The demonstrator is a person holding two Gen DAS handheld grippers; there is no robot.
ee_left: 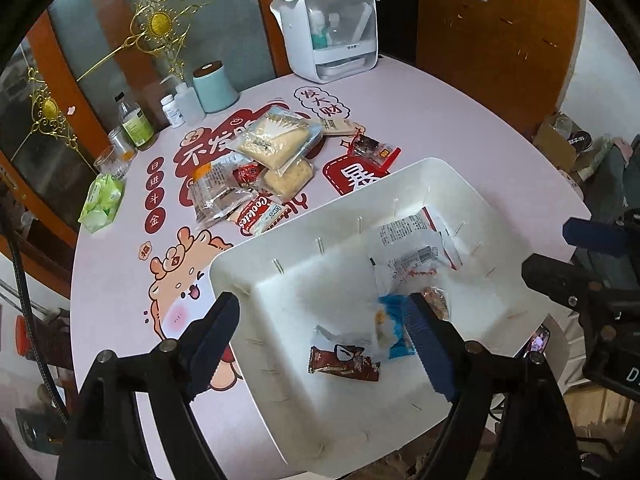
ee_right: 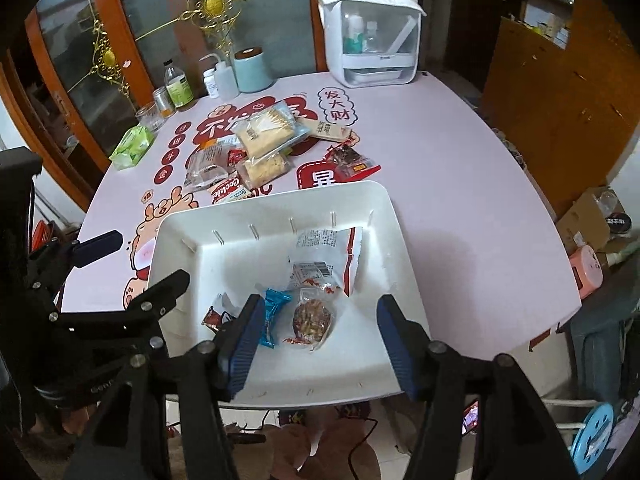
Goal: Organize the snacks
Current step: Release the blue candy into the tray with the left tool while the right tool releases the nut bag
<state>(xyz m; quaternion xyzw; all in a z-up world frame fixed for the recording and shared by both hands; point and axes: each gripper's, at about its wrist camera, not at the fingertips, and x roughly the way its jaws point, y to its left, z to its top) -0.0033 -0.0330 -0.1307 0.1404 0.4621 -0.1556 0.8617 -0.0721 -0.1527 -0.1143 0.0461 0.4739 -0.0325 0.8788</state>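
Observation:
A white bin (ee_left: 320, 224) (ee_right: 280, 196) stands at the near edge of the pink table. In it lie a white-and-red packet (ee_left: 416, 248) (ee_right: 332, 248), a blue packet (ee_left: 394, 320) (ee_right: 274, 316), a brown-red packet (ee_left: 344, 364) and a clear packet with a round brown cake (ee_right: 312, 320). My left gripper (ee_left: 320, 308) hangs open over the bin's near left part, with nothing between its jaws. My right gripper (ee_right: 320, 308) is open above the cake packet and grips nothing. A pile of loose snacks (ee_left: 264, 152) (ee_right: 260, 148) lies on the table beyond the bin.
A white dispenser box (ee_left: 332, 36), a teal canister (ee_left: 214, 88), several bottles and glasses (ee_left: 136, 124) and a green tissue pack (ee_left: 102, 200) line the far and left sides of the table. A wooden cabinet (ee_right: 560, 80) stands to the right.

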